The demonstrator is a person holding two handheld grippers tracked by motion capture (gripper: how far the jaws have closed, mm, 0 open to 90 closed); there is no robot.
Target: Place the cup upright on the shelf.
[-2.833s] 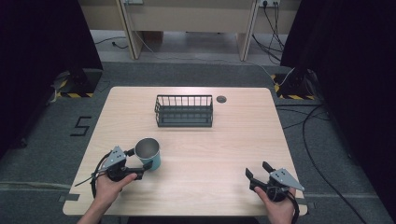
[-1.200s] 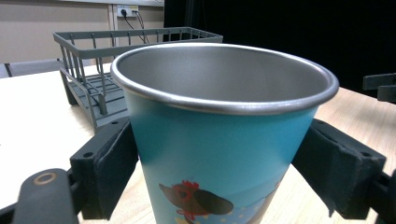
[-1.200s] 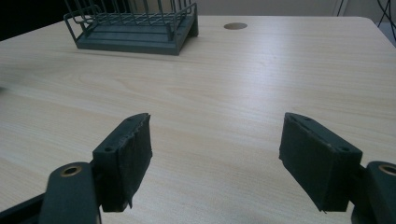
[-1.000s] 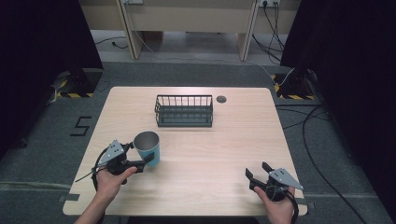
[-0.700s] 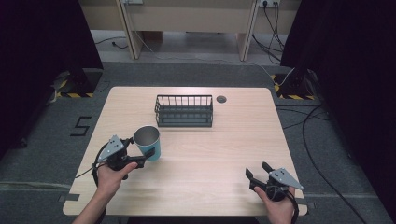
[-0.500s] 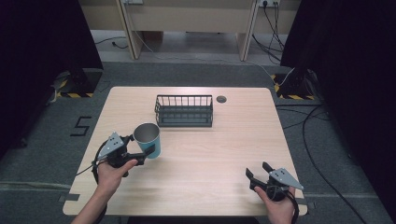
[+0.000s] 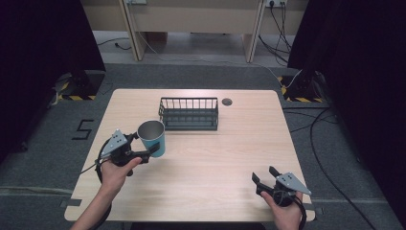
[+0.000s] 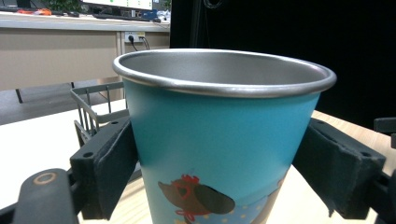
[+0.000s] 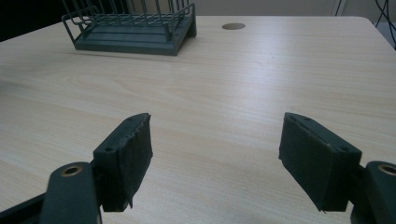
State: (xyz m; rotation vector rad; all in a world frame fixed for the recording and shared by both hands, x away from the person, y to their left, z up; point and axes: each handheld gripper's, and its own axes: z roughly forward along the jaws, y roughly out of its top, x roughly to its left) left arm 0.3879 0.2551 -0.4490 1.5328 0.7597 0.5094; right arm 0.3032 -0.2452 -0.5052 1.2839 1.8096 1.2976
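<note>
Teal, steel-rimmed, the cup sits clamped between the left gripper jaws, held just short of the rack on the surface. This looks like the carry step; next the cup likely needs bringing over the rack and lowering in. The right gripper rests near the front edge, jaws spread, holding nothing. The cup's base is cut off in the left gripper view, so I cannot tell whether it clears the surface.
</note>
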